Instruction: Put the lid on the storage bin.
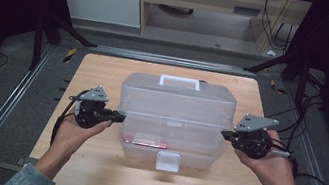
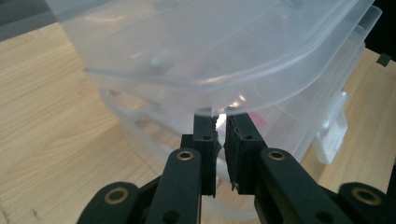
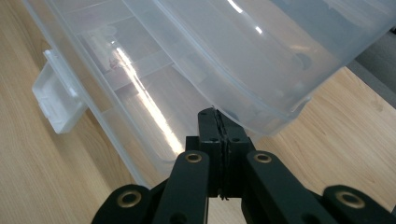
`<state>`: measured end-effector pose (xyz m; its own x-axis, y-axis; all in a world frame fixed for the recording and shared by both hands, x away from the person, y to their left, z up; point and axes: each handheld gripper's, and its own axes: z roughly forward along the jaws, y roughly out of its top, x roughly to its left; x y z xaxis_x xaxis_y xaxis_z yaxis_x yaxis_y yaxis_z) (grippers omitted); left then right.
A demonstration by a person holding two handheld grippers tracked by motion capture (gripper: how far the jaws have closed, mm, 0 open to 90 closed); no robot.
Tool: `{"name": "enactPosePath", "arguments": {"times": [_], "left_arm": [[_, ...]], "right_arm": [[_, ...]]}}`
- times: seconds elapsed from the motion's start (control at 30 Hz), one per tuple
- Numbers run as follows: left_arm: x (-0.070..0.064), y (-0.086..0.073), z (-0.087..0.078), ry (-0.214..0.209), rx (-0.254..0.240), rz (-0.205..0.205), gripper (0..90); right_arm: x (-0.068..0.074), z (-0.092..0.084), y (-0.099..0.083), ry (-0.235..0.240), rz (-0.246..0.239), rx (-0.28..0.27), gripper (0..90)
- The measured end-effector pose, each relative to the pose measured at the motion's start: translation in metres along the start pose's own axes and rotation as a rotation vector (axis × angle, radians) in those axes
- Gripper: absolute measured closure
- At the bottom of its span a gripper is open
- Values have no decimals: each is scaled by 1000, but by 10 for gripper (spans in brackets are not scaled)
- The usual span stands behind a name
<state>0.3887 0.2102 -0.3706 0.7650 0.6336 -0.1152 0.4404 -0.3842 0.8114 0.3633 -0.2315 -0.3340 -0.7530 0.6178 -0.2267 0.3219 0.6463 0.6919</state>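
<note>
Table (image 1: 88, 171): I have pale wood under both claws; the box sits mid-table between them.
Box (image 1: 171, 147): clear plastic storage box, straight ahead of each claw. Its lid is partly raised, so I see a gap along the front.
Lid (image 1: 177, 101): domed clear shell with a white handle (image 1: 180, 81) on top, well above and beyond my claws. Its lower rim hangs right over both sets of tips.
Left claw (image 1: 121, 116): my jaws are pinched together at the lid's left end rim, with only a thin slit between the pads; in the left gripper view (image 2: 221, 133) the rim edge sits right at the tips. I read it as a nip on that rim, not certain.
Right claw (image 1: 224, 133): jaws fully together at the lid's right end; in the right gripper view (image 3: 216, 122) the tips touch the rim's underside, and I cannot tell if plastic is caught between them.
Latch (image 1: 167, 161): small white tab on the front wall, between my claws and nearer me, hanging loose.
Handling: I judge it light, thin, springy and slick; the lid will flex and may slip.
Hold: both end rims together, evenly, or the handle.
</note>
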Motion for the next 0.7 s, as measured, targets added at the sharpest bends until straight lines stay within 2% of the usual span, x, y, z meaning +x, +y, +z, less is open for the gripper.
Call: {"name": "enactPosePath", "arguments": {"times": [0.2, 0.47, 0.7], "left_arm": [[9, -9, -6, 14, -30, -45, 829], [12, -17, -7, 7, -38, -64, 831], [10, -17, -6, 11, -39, -53, 831]], "right_arm": [[1, -1, -4, 5, 16, -3, 897], [5, 0, -10, 16, 27, -6, 894], [7, -3, -13, 19, 31, -10, 893]]}}
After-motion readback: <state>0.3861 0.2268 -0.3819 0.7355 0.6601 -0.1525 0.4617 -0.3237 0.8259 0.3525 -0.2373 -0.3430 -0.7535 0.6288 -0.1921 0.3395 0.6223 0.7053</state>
